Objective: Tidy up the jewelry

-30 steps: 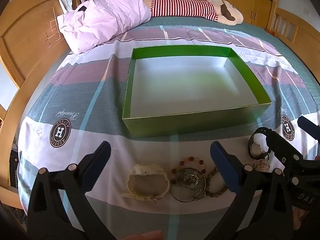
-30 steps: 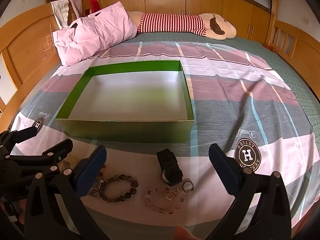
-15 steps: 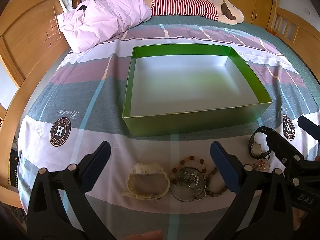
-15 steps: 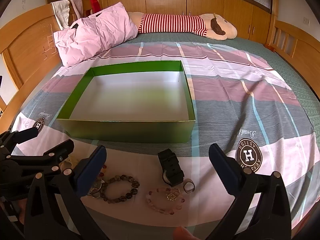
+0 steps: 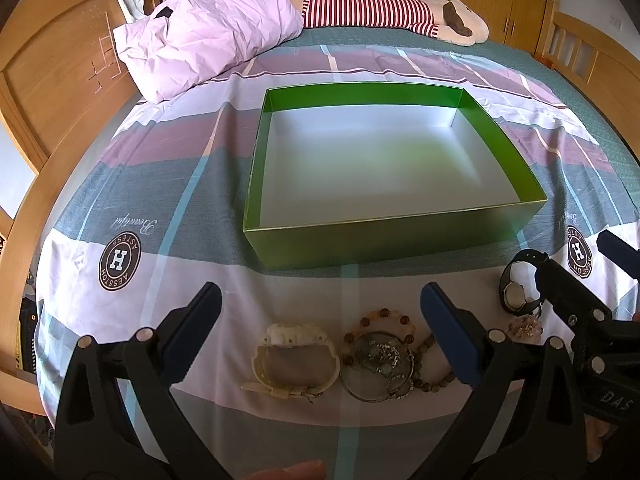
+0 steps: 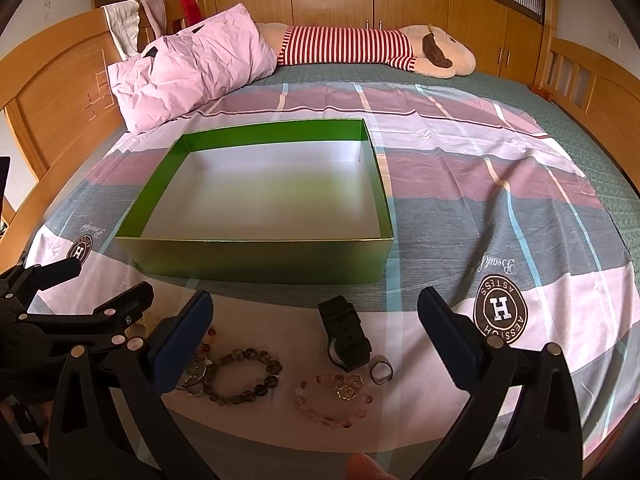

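An empty green box [image 5: 400,246] with a white floor sits on the bed; it also shows in the right wrist view [image 6: 260,258]. In front of it lie a cream watch [image 5: 294,356], a silver bangle with a beaded bracelet [image 5: 378,360], a black watch [image 6: 346,334], a dark bead bracelet [image 6: 244,376], a pink bead bracelet [image 6: 334,398] and a ring [image 6: 381,372]. My left gripper [image 5: 320,320] is open above the cream watch and bangle. My right gripper [image 6: 314,324] is open above the black watch and bracelets.
A pink pillow [image 5: 208,36] and a striped plush toy [image 5: 384,12] lie at the far end of the bed. A wooden headboard [image 5: 52,80] runs along the left. The jewelry lies close to the near edge of the bedsheet [image 5: 120,184].
Both views have shifted slightly; the grippers have barely moved and stay open. The jewelry and the box have not moved.
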`<state>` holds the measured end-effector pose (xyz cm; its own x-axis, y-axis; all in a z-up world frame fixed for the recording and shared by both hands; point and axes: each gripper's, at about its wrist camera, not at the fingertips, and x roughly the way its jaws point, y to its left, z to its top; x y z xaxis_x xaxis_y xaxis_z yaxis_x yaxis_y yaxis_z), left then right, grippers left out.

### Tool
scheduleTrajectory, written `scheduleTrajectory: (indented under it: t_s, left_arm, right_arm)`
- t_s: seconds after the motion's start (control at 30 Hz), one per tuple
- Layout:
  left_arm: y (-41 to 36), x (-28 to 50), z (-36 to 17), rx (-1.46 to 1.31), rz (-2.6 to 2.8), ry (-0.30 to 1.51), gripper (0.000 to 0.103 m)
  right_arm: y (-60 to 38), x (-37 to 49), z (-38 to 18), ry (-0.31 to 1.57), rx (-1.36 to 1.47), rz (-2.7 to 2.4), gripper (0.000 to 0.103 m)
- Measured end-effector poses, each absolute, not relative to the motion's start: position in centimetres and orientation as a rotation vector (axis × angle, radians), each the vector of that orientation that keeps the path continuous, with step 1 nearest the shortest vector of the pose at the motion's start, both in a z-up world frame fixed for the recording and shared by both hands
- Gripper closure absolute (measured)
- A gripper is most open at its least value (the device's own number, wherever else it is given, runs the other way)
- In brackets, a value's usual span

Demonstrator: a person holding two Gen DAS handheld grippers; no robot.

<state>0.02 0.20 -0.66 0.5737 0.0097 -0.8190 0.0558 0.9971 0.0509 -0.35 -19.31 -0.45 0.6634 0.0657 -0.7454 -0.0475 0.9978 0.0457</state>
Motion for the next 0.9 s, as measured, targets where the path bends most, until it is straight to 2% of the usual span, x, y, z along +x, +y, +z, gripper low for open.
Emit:
scheduleTrajectory:
  t_s: [0.9]
  left_arm:
    - [0.23,-0.07,-0.74,0.076,-0.025,0.963,0.002]
  right_arm:
    - [-19.3,-0.36,-0.36,0.843,0.024,0.064,0.001]
